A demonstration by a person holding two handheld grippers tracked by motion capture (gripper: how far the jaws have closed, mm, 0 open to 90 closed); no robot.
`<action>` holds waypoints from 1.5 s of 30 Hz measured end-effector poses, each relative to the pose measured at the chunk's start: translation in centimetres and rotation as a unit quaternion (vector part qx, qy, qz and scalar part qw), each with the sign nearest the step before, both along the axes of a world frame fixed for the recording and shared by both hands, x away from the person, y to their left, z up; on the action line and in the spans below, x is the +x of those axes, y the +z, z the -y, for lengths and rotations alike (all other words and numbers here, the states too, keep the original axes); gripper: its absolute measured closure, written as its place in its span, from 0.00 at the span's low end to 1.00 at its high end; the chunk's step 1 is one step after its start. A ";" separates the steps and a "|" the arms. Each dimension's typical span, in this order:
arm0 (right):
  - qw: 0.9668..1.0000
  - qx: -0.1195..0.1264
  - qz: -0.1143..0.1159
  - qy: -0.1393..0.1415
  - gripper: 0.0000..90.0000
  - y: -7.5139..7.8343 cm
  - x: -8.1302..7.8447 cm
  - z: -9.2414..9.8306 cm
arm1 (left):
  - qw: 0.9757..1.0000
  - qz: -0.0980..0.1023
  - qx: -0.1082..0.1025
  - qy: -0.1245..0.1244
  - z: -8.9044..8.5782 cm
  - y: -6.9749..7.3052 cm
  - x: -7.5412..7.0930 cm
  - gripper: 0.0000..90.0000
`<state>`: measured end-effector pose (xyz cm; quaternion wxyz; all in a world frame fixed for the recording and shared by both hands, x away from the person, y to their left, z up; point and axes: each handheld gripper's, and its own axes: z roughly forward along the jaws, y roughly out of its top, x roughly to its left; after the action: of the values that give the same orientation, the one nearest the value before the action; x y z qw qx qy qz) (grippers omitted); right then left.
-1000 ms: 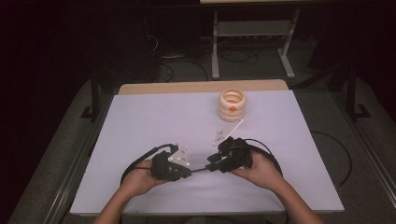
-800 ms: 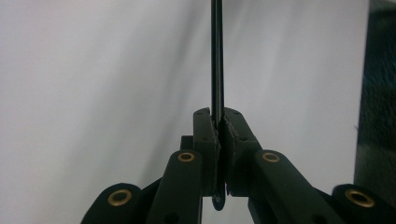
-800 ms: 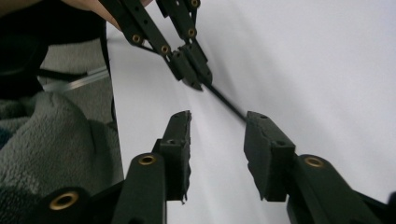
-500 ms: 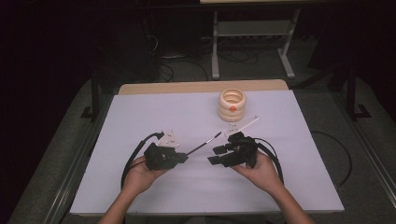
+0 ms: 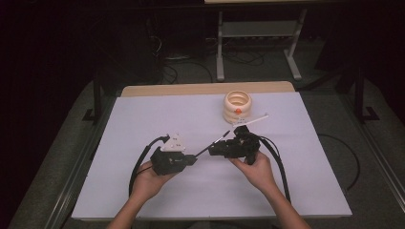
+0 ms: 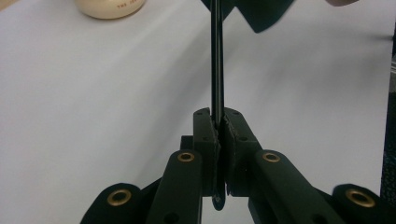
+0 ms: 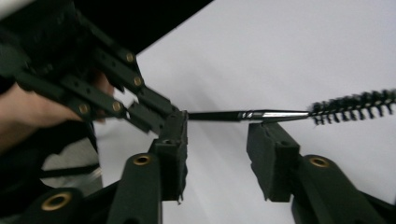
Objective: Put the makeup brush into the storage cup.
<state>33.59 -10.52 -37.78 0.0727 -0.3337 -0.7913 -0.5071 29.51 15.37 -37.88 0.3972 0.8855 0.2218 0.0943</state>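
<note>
From above, the left claw (image 5: 193, 158) clamps the black handle of a thin brush (image 5: 213, 144) just over the white bench (image 5: 143, 114), the right claw (image 5: 217, 150) beside it. The left claw's camera shows pads (image 6: 207, 135) pinching the handle (image 6: 217, 70). The right claw's camera shows jaws apart, just closing, the brush (image 7: 280, 114) untouched above them.

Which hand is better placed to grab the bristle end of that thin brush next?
Right. The right gripper stands open just under the brush, beside its bristles. The left gripper is shut on the handle end and busy holding it.
</note>
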 end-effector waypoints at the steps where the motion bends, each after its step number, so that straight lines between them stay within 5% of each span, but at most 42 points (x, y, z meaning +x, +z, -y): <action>1: 1.000 0.004 -0.001 -0.003 0.70 0.0 0.1 0.0 | 1.000 0.000 0.003 -0.002 0.1 0.0 0.0 0.95; 6: 1.000 0.019 -0.016 0.001 0.80 -0.2 0.3 -0.1 | 1.000 0.002 0.013 -0.005 0.4 -0.3 -0.1 0.95; 13: 0.996 0.071 -0.054 0.032 0.91 -0.2 0.5 -0.2 | 1.000 0.006 0.026 -0.010 0.6 -0.6 -0.1 0.95; 23: 0.995 0.069 -0.056 0.038 0.94 -0.2 0.3 -0.5 | 0.999 0.001 0.029 -0.019 1.0 -1.0 -0.1 0.95; 34: 1.000 0.001 -0.018 0.026 0.94 0.9 0.0 0.1 | 1.000 -0.007 0.017 -0.017 0.7 -1.1 -0.3 0.80; 45: 0.998 -0.059 -0.001 0.006 0.94 1.6 0.3 1.2 | 1.000 -0.017 -0.017 0.007 -0.3 -1.7 -0.9 0.75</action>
<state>33.91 -11.74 -36.22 0.0570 -0.3334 -0.8215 -0.4589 28.63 15.68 -39.61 0.4079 0.8785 0.2363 0.0778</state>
